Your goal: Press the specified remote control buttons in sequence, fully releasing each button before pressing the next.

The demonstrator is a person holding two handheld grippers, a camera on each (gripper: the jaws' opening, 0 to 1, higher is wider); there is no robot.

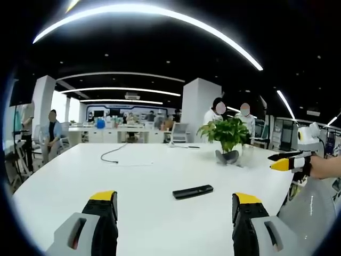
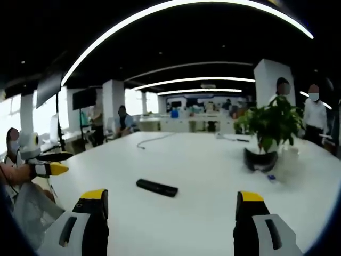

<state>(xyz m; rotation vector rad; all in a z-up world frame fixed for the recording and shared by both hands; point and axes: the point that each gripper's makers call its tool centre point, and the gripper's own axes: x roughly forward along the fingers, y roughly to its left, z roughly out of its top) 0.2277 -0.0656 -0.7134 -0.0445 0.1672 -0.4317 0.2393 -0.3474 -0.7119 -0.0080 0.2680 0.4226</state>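
Since the remote (image 1: 193, 191) lies flat on the white table (image 1: 149, 176), well short of the potted plant (image 1: 228, 134), long axis crosswise, both approaches run forward: left gripper (image 1: 175, 205) wide, empty; right gripper (image 2: 171, 205) likewise, about equally near.

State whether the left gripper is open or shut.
Open. In the left gripper view the left gripper has its two yellow-tipped jaws standing wide apart, with the remote lying flat on the white table beyond them.
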